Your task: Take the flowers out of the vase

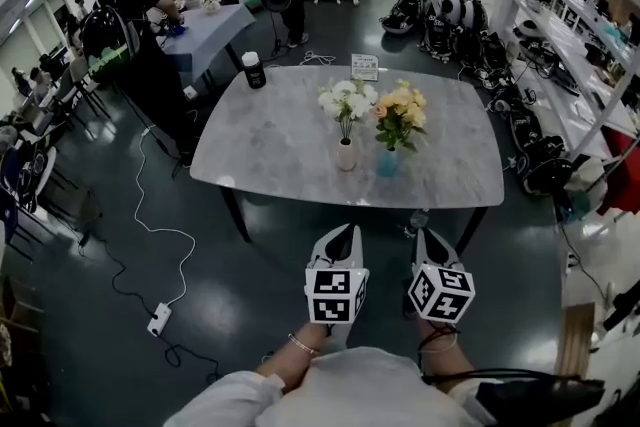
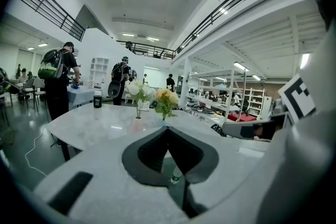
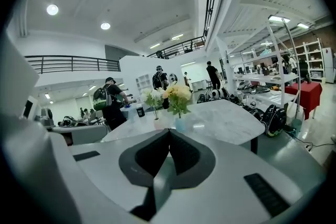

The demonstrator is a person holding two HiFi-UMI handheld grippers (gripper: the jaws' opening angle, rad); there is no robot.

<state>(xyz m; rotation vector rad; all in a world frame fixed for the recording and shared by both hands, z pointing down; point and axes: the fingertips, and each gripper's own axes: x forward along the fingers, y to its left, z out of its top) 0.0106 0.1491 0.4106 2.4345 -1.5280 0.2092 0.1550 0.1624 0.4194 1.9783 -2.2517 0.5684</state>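
**Q:** Item one, the flowers?
**A:** Two bunches, both ahead of my grippers and well apart from the tips. The white flowers (image 1: 346, 99) are straight ahead of my left gripper (image 1: 349, 229). The yellow flowers (image 1: 400, 105) are ahead of my right gripper (image 1: 421, 235), just right of the white ones. The stems are upright, long axis vertical, heads up, and each bunch stands in its own vase.

**Q:** The vases?
**A:** One white vase (image 1: 346, 155), small. One blue vase (image 1: 387, 163), small and pale. They stand side by side, near each other but apart.

**Q:** What are they standing on?
**A:** A table (image 1: 270, 165) with a grey marble-look top, smooth and glossy, with rounded corners and dark legs. Its near edge is ahead of both tips. My grippers are over the dark floor (image 1: 250, 295), short of that edge.

**Q:** Anything else on it?
**A:** A black can (image 1: 253, 70) with a white lid, far ahead and left of my left gripper. A card (image 1: 365, 67) is beyond the flowers.

**Q:** And the grippers?
**A:** Both have white shells and dark pads. The left jaws are together with nothing between them. The right jaws are the same.

**Q:** Your hands?
**A:** They are side by side and about level, and both grippers point at the table, tilted slightly down. My forearms reach out from my body, and there is a bracelet (image 1: 302, 344) on my left wrist.
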